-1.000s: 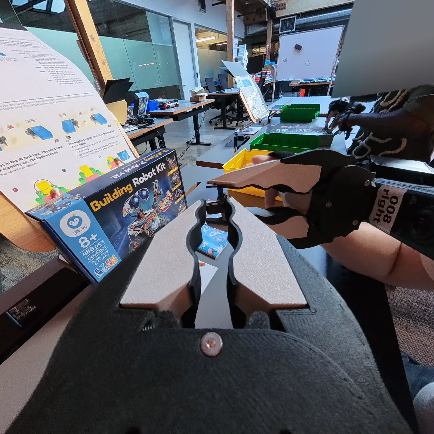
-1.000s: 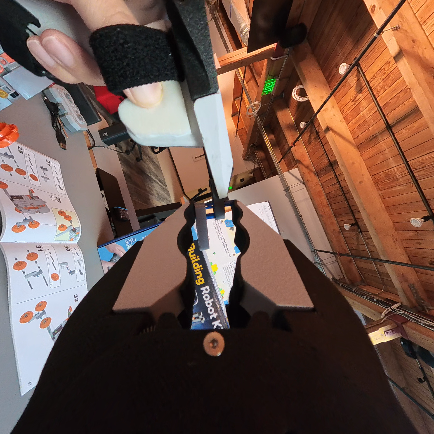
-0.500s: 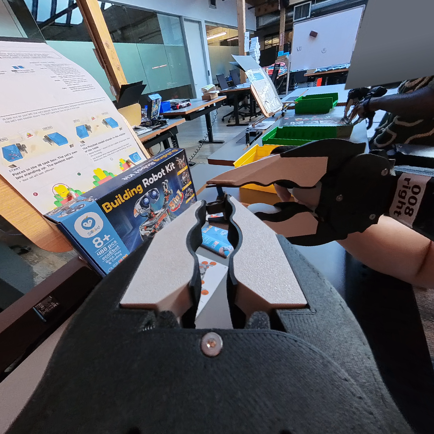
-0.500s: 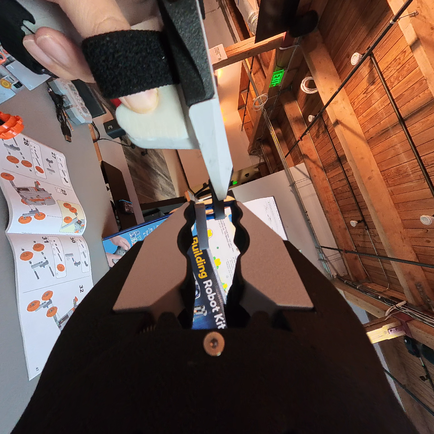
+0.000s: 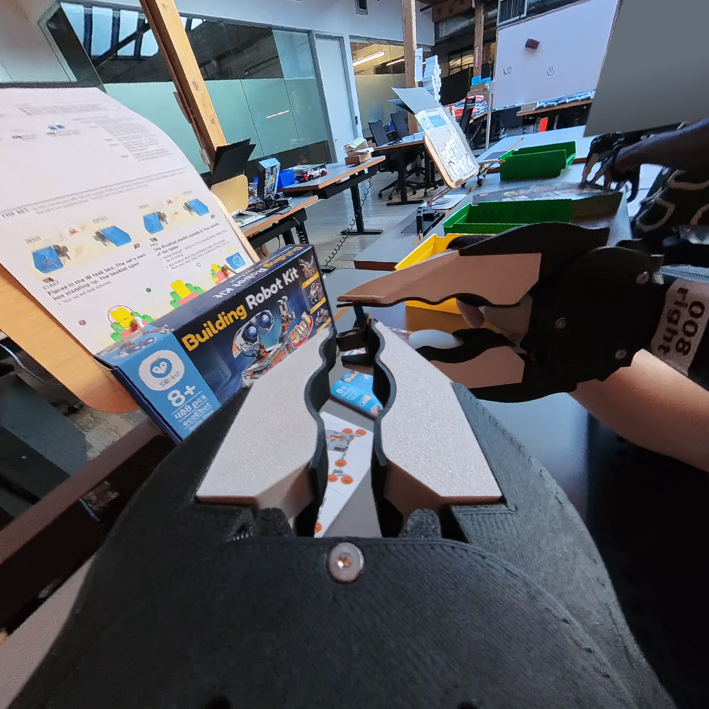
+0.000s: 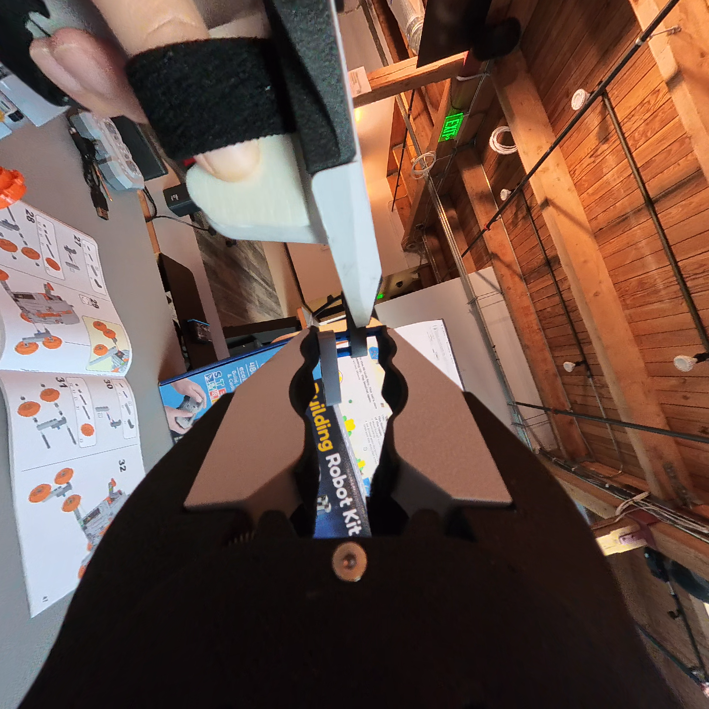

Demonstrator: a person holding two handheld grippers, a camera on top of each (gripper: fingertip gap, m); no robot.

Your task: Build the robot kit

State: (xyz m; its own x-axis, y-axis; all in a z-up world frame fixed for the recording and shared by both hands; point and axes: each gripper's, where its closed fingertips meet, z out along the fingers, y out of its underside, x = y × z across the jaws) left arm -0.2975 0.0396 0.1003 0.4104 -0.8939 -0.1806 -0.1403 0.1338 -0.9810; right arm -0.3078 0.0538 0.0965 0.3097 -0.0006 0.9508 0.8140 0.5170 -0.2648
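The left hand-held gripper (image 5: 353, 337) is pinching a small black piece (image 5: 351, 339) at its nearly closed tips, pointing level over the worktop (image 5: 537, 433). The right hand-held gripper (image 6: 347, 335), rolled onto its side, is meeting it tip to tip, closing on a grey strip (image 6: 330, 370) and a thin blue pin (image 5: 360, 312). One blue kit box (image 5: 215, 345) is standing just left. One open instruction booklet (image 6: 65, 403) is showing fully only in the right wrist view; one yellow bin (image 5: 426, 253) and two green bins (image 5: 510, 216) are showing only in the left.
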